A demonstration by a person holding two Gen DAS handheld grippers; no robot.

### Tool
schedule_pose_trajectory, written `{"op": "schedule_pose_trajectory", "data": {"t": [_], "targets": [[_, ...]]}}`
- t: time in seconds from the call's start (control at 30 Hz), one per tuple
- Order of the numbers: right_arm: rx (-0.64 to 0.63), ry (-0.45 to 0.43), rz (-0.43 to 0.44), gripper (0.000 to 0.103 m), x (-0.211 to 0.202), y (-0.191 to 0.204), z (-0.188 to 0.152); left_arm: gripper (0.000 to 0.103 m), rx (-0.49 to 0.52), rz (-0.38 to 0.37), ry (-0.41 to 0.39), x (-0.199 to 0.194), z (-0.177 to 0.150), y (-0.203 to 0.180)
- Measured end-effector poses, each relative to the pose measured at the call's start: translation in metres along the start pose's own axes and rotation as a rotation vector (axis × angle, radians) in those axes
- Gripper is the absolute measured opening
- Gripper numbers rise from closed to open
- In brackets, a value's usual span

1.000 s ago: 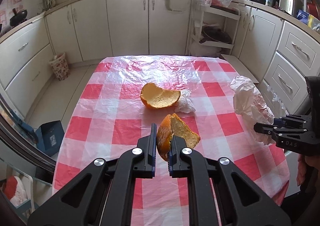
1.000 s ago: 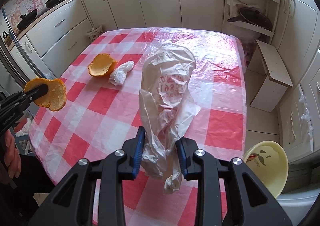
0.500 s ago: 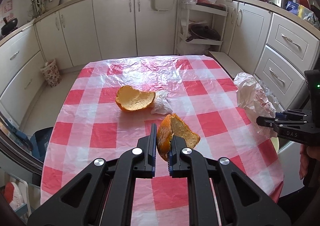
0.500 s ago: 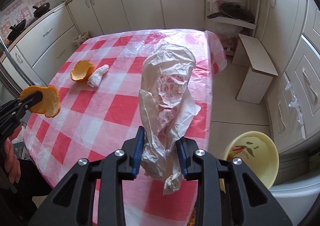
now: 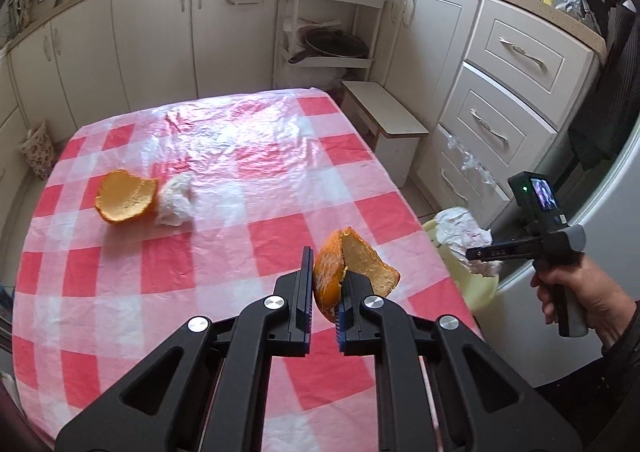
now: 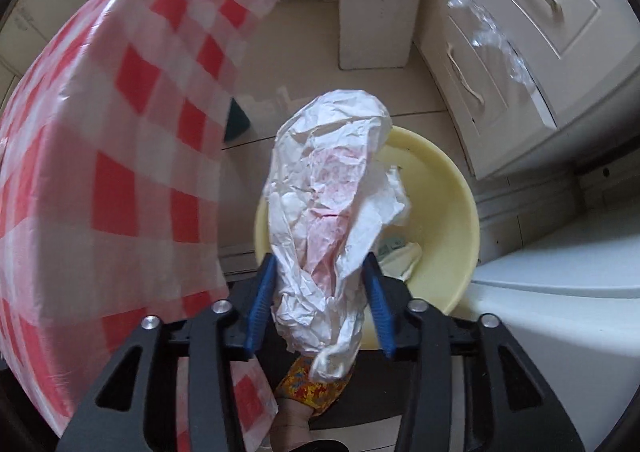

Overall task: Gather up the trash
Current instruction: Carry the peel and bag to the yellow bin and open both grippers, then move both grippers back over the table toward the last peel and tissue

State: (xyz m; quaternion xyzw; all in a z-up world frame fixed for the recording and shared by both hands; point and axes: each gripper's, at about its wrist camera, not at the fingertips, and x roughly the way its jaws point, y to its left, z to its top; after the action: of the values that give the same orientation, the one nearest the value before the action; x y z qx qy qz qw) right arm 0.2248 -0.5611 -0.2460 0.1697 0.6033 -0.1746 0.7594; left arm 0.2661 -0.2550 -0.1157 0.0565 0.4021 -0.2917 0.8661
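Where it pinched tight before, the right hand-held gripper (image 6: 318, 292) has just widened — crumpled bag (image 6: 332, 187) loose above the basin (image 6: 448, 211).

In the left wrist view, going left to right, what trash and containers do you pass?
Loose orange peel half on the checked cloth → crumpled white tissue → orange peel in the left gripper jaws → yellow plastic bowl

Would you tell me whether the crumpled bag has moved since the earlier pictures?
Yes. The bag has left the table and now hangs over the yellow bowl on the floor, between the right gripper's just-opened jaws.
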Motion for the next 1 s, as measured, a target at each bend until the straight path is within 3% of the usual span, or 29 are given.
{"op": "schedule_pose_trajectory", "data": {"t": [0.23, 0.37, 0.43, 0.63, 0.73, 0.8, 0.87, 0.93, 1.0], "targets": [[0.116, -0.213, 0.121, 0.070, -0.068, -0.023, 0.013, 0.009, 0.009, -0.139, 0.070, 0.038, 0.009, -0.081], [0.174, -0.414, 0.179, 0.077, -0.119, -0.031, 0.018, 0.009, 0.014, -0.188, 0.148, 0.073, 0.007, -0.128], [0.205, -0.510, 0.188, 0.082, -0.140, -0.036, 0.017, 0.009, 0.006, -0.192, 0.196, 0.095, 0.003, -0.149], [0.245, -0.662, 0.217, 0.082, -0.175, -0.043, 0.022, 0.009, -0.090, -0.180, 0.370, 0.172, 0.000, -0.190], [0.272, -0.704, 0.243, 0.082, -0.187, -0.046, 0.019, 0.018, -0.139, -0.167, 0.443, 0.203, -0.006, -0.202], [0.280, -0.722, 0.241, 0.083, -0.190, -0.047, 0.020, 0.031, -0.155, -0.166, 0.460, 0.208, -0.008, -0.206], [0.289, -0.723, 0.244, 0.083, -0.191, -0.049, 0.020, 0.055, -0.151, -0.173, 0.426, 0.198, -0.005, -0.207], [0.304, -0.718, 0.254, 0.083, -0.190, -0.048, 0.021, 0.068, -0.144, -0.180, 0.387, 0.185, 0.001, -0.200], [0.317, -0.722, 0.264, 0.083, -0.192, -0.046, 0.020, 0.071, -0.151, -0.200, 0.371, 0.175, 0.009, -0.188]]}}
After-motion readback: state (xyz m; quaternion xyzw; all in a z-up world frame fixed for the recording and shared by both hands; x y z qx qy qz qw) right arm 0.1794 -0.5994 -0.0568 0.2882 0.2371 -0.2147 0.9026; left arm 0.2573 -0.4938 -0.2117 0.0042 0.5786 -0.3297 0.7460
